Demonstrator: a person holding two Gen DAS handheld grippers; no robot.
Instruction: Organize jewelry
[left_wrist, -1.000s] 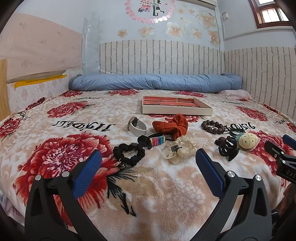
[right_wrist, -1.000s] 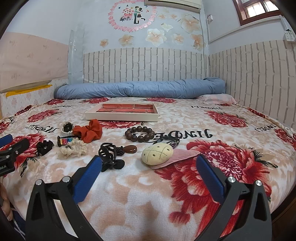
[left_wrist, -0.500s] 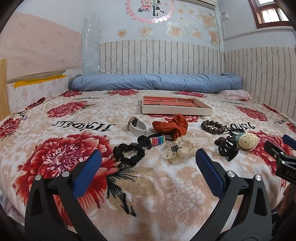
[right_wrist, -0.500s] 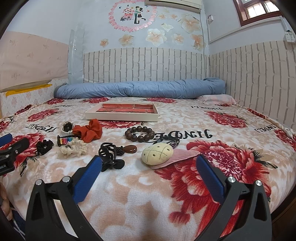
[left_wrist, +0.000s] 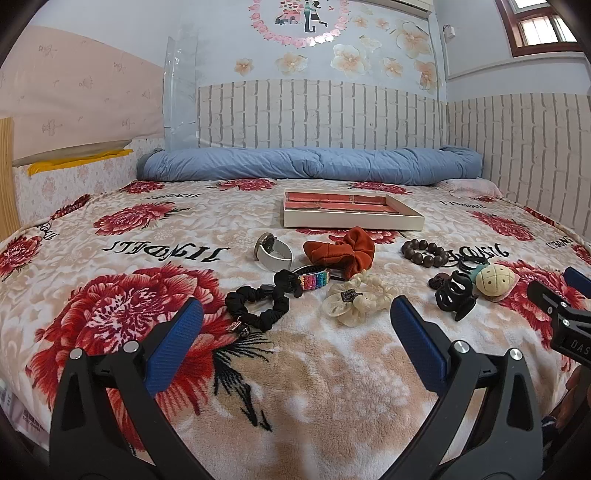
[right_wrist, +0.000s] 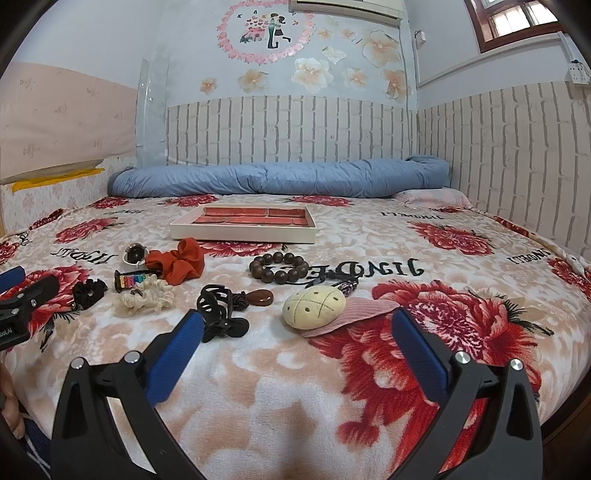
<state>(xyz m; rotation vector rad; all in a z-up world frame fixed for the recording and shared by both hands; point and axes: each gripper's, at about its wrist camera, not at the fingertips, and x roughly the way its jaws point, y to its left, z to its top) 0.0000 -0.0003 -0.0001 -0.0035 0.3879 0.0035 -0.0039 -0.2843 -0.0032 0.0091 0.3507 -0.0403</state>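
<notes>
Accessories lie scattered on a floral blanket: a black scrunchie (left_wrist: 258, 304), a cream scrunchie (left_wrist: 356, 299), a rust scrunchie (left_wrist: 341, 251), a white watch (left_wrist: 273, 251), a rainbow band (left_wrist: 314, 277), a dark bead bracelet (right_wrist: 279, 266), a black claw clip (right_wrist: 218, 312) and a cream round pouch (right_wrist: 314, 302). Behind them sits a white tray (left_wrist: 351, 221) with red compartments. My left gripper (left_wrist: 295, 332) is open, just short of the two scrunchies. Over bare blanket in front of the clip and pouch, my right gripper (right_wrist: 297, 338) stands open too.
A rolled blue duvet (left_wrist: 310, 166) lies along the brick-pattern wall at the far end. The blanket (right_wrist: 295, 387) falls away at the near edge below both grippers. The other gripper shows at each view's side, e.g. the left gripper (right_wrist: 22, 291).
</notes>
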